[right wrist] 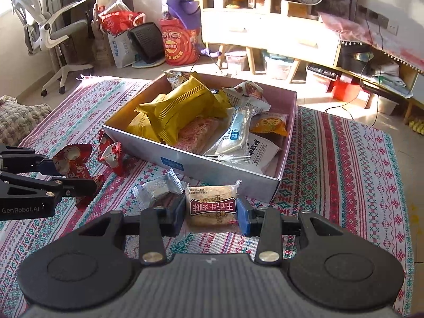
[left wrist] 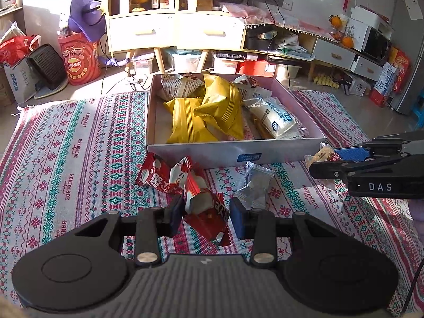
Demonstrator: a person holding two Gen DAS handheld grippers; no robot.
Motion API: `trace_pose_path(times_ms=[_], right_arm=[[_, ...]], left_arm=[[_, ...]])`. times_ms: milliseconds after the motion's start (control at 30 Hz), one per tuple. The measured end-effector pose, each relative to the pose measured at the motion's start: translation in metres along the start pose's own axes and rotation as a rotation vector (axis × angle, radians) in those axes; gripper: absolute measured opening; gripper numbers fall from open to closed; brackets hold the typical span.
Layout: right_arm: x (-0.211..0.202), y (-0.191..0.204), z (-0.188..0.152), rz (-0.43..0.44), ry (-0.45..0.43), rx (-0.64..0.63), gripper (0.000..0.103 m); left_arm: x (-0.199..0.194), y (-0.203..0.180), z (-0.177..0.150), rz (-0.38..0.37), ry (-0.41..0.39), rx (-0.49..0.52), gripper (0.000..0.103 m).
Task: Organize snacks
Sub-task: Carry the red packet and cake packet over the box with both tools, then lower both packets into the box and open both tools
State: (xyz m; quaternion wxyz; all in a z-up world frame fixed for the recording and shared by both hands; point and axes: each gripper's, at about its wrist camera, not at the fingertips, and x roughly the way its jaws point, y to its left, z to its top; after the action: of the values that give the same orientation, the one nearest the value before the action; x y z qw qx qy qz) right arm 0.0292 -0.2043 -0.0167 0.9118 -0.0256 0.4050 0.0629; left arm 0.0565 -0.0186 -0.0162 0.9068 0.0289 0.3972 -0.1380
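Step in hand: both grippers appear to have picked a snack off the rug, with the carry to the box judged to come next.
Left gripper (left wrist: 205, 218): fingers pinch a red-and-white packet (left wrist: 204, 204) across its crumpled middle; its tail hangs below the pads.
Right gripper (right wrist: 211, 213): fingers pinch a tan biscuit packet (right wrist: 212, 206) by its two side edges; it sits flat and square between the pads.
Box (right wrist: 220, 163): shallow open cardboard tray, pale outer walls, pinkish inside, lying on the rug just beyond both grippers.
Box contents: puffy yellow pillow packs (right wrist: 180, 108) with crimped ends fill the left half; a long clear-wrapped bar (right wrist: 234, 129) and flatter packets lie to the right.
Left on rug: more red-and-white packets (left wrist: 159, 175) beside the box's near wall; a silver foil packet (left wrist: 254, 185) between the grippers.
Rug (left wrist: 79, 145): woven, patterned in red and teal, coarse texture.
Handling advice: lift each packet clear of the near wall before moving over the tray; the biscuit is judged brittle, so no tighter squeeze.
Placement: the free space looks to be at the near right of the tray; release low so slick film does not slide off the puffy packs.
Risk: the red wrapper is loose and creased and may slip through the pads.
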Motion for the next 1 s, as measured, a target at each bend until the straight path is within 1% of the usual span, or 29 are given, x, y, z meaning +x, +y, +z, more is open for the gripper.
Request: trace_pose_path(times_ms=[200,300,467,567,700,767,800,867,900,967,1000], right_arm=[[0.001,-0.008,0.021,0.016,-0.054,0.047,0.037],[0.008,-0.009,0.031,0.026,-0.087,0.062,0.037],[0.023,-0.008,0.041,0.027,-0.105,0.063,0.037],[0.03,-0.008,0.044,0.03,-0.115,0.062,0.038],[0.032,-0.006,0.045,0.034,-0.122,0.066,0.038],[0.034,-0.004,0.044,0.034,-0.119,0.063,0.039],[0.034,-0.004,0.044,0.033,-0.12,0.062,0.039],[0.034,-0.004,0.044,0.024,-0.125,0.063,0.048],[0.033,-0.004,0.045,0.02,-0.133,0.068,0.049],[0.031,-0.005,0.045,0.026,-0.135,0.078,0.053],[0.03,-0.006,0.046,0.027,-0.136,0.083,0.054]], left_arm=[[0.008,0.01,0.037,0.041,-0.03,-0.009,0.044],[0.02,0.014,0.054,0.049,-0.031,-0.005,0.044],[0.049,0.019,0.065,0.083,-0.025,0.019,0.044],[0.057,0.021,0.071,0.076,-0.038,0.025,0.044],[0.066,0.02,0.076,0.094,-0.049,0.064,0.044],[0.068,0.022,0.076,0.085,-0.052,0.066,0.045],[0.068,0.022,0.076,0.079,-0.054,0.068,0.046],[0.068,0.023,0.076,0.078,-0.061,0.067,0.048],[0.068,0.023,0.076,0.078,-0.064,0.065,0.053],[0.067,0.023,0.075,0.075,-0.065,0.065,0.059],[0.067,0.023,0.075,0.081,-0.065,0.066,0.061]])
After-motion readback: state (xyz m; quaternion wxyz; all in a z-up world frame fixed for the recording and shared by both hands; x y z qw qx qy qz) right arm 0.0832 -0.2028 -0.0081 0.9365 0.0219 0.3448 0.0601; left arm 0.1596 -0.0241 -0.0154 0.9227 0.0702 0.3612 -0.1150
